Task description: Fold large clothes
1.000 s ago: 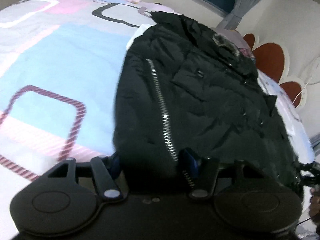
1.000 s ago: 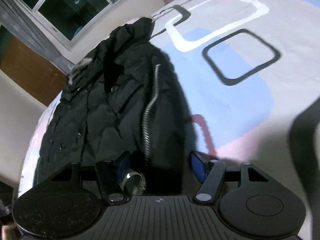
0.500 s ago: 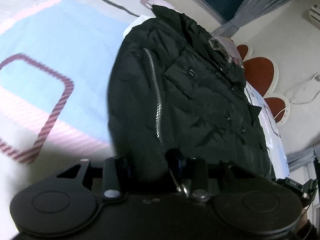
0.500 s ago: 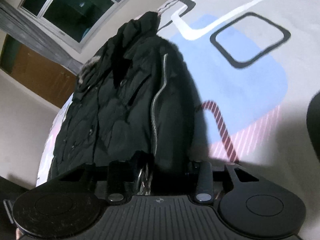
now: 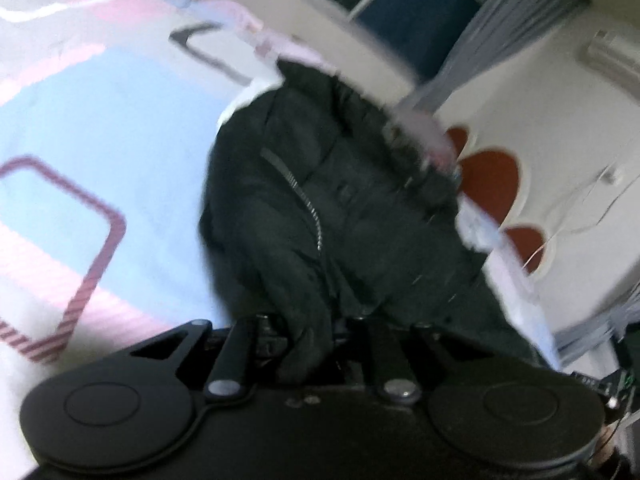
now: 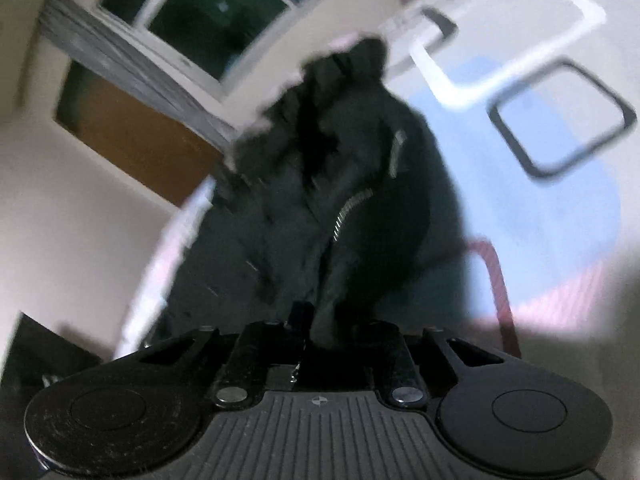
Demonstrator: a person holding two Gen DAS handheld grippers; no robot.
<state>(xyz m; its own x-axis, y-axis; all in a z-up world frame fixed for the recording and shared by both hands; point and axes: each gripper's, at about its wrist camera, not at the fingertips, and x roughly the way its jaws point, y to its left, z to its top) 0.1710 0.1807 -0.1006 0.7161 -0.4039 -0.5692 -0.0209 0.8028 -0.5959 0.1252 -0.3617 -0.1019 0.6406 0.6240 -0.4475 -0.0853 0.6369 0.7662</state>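
Note:
A black padded jacket (image 5: 360, 208) with a silver zipper (image 5: 308, 208) lies lengthwise on the bed, collar at the far end. My left gripper (image 5: 308, 336) is at the jacket's near edge, and its jaws are closing with a bunched fold of black cloth pinched between them. In the right wrist view the same jacket (image 6: 360, 200) rises from my right gripper (image 6: 328, 328). Those jaws are also closing, and they clamp the hem near the zipper (image 6: 352, 208). Both views are blurred by motion.
The bedspread (image 5: 100, 120) (image 6: 540, 200) is white with pink, blue and dark rounded squares and spreads wide beside the jacket. A headboard with red scallops (image 5: 488, 168) and a wall cable (image 5: 580, 208) stand past the bed. A dark window (image 6: 208, 20) and a wooden door (image 6: 136, 140) are behind.
Both grippers have closed from wide open onto the jacket's near edge. The cloth now bunches up between the jaws, and the right gripper has lifted a little with it.

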